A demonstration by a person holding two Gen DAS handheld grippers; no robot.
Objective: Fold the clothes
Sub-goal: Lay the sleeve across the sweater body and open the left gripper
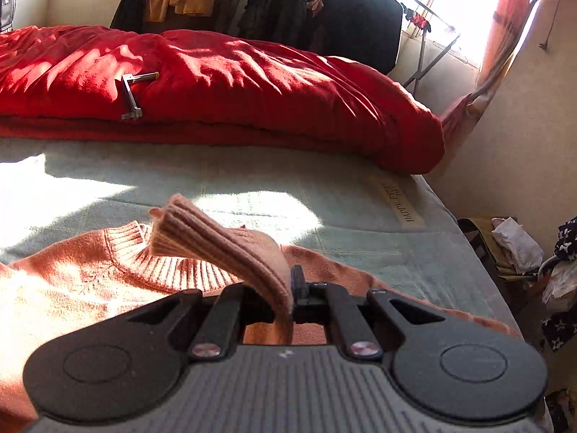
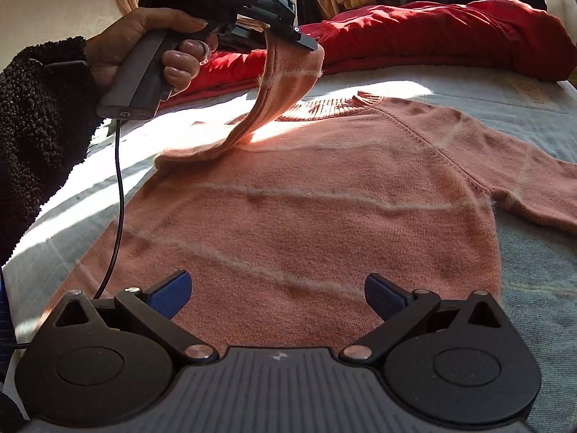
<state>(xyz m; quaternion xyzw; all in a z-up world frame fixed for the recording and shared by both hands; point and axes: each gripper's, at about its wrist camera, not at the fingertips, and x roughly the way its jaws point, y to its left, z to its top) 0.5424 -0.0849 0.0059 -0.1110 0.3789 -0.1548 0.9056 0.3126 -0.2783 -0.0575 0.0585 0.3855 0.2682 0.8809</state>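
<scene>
Your right tongs hang open just above the sweater's hem, gripping nothing. Farther out, your left tongs pinch the sleeve, lifted over the chest; its length runs back toward the shoulder on your left side.

The sweater lies flat on the bed straight ahead of the right gripper, whose jaws stand wide apart over its hem. Ahead and to the left, the left gripper is raised above the bed, clamped on the sleeve, which hangs from it down to the sweater's shoulder. Beyond both grippers the duvet lies heaped across the far side of the bed, with a clothes rack behind it.
</scene>
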